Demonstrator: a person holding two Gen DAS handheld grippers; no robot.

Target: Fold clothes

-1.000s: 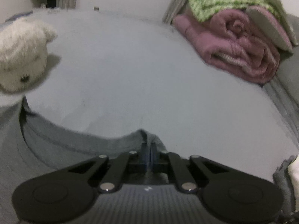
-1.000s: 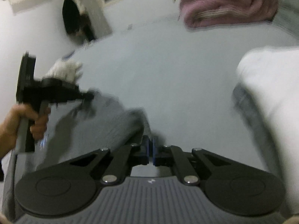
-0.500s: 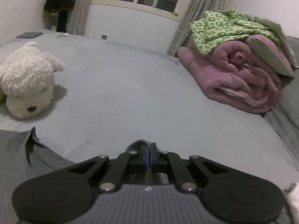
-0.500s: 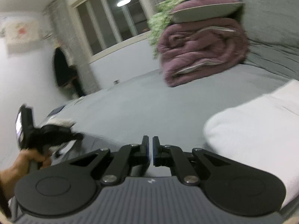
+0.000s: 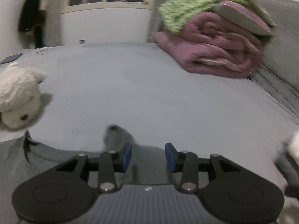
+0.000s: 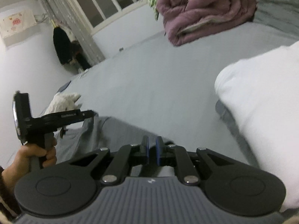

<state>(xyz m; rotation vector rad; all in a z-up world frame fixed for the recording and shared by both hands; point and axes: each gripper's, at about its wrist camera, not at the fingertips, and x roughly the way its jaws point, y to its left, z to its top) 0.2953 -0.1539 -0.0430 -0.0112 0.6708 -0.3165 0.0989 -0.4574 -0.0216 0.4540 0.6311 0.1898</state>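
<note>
A grey garment point(image 5: 46, 160) lies flat on the grey bed point(image 5: 149, 85), reaching under both grippers. One small fold of it point(image 5: 115, 136) stands up just ahead of my left gripper point(image 5: 148, 156), which is open with nothing between its blue pads. In the right wrist view the garment point(image 6: 115, 130) runs from the left gripper point(image 6: 87, 113), held by a hand point(image 6: 37, 155), to my right gripper point(image 6: 152, 148). The right jaws stand a narrow gap apart just above the cloth, and I see no fabric in the gap.
A white plush toy point(image 5: 18, 97) lies at the garment's left. A rolled pink quilt point(image 5: 214, 52) with green cloth point(image 5: 186, 9) on top sits at the back right. A white folded bundle point(image 6: 261, 102) lies close on the right.
My left gripper has opened and let go of the garment's edge, which has dropped onto the bed. The right jaws have parted slightly. Both grippers have lowered toward the bed.
</note>
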